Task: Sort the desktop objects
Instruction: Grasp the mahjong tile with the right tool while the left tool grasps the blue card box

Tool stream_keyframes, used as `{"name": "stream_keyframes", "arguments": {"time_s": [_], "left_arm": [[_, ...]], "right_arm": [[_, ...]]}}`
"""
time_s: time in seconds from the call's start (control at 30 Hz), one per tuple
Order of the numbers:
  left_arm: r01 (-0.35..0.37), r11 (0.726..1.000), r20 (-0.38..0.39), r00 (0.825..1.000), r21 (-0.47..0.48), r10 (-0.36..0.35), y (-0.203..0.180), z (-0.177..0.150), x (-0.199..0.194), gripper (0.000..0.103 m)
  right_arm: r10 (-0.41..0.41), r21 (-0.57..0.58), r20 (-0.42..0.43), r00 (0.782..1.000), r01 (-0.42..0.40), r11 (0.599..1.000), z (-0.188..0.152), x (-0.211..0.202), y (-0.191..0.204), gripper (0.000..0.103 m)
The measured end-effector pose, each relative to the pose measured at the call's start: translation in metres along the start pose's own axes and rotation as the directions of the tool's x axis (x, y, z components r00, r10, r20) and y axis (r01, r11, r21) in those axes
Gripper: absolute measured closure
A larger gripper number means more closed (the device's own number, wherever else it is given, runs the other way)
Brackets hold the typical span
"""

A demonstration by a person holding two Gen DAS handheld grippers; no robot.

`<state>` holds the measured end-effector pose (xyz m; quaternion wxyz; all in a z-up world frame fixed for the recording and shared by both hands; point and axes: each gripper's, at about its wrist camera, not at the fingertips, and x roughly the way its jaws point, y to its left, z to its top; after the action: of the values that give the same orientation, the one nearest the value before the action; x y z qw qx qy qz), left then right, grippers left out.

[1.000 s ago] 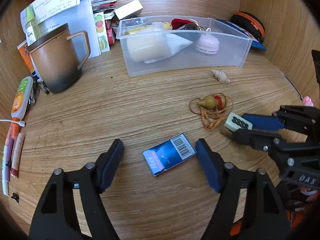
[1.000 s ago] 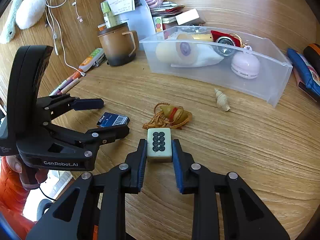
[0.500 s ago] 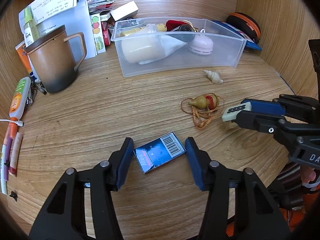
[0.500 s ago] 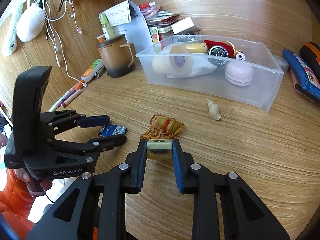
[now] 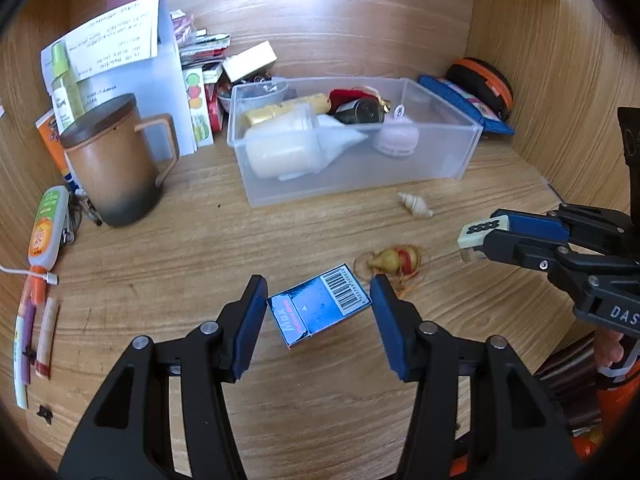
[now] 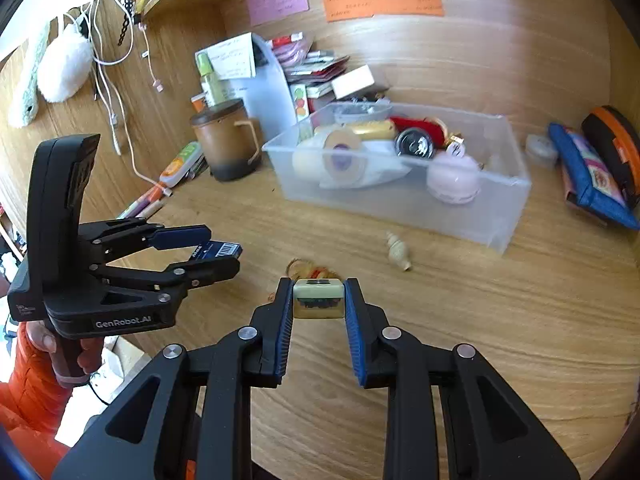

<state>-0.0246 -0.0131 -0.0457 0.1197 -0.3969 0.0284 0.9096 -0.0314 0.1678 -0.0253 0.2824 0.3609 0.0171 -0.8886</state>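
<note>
left gripper (image 5: 318, 312): jaws clamped on small blue barcoded box (image 5: 320, 310), lifted off wooden tabletop (image 5: 200, 248) | right gripper (image 6: 318, 300): jaws clamped on cream mahjong tile (image 6: 318, 298), raised, short of clear plastic bin (image 6: 400, 208) by tabletop's back edge

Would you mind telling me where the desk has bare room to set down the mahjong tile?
Bare wood lies between the brown mug and the clear bin, running forward to the blue box. More lies right of the shell, in front of the bin. It is crowded along the back wall and by the pens at left.
</note>
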Motion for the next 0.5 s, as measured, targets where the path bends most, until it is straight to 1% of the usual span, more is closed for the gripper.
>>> {"name": "stream_keyframes", "arguments": {"time_s": [0.27, 0.43, 0.5], "left_arm": [[-0.023, 1.000, 0.048, 0.999, 0.021, 0.022, 0.003, 0.023, -0.017, 0.050], [-0.023, 0.999, 0.067, 0.998, 0.024, 0.021, 0.007, 0.041, -0.021, 0.050], [-0.012, 1.000, 0.074, 0.997, 0.018, 0.011, 0.009, 0.049, -0.022, 0.050]], "right_arm": [[-0.033, 0.005, 0.046, 0.998, 0.033, 0.999, 0.020, -0.014, -0.013, 0.081], [-0.053, 0.002, 0.081, 0.995, 0.053, 0.999, 0.031, -0.026, -0.019, 0.081], [-0.066, -0.003, 0.094, 0.993, 0.067, 0.998, 0.036, -0.031, -0.021, 0.081]]}}
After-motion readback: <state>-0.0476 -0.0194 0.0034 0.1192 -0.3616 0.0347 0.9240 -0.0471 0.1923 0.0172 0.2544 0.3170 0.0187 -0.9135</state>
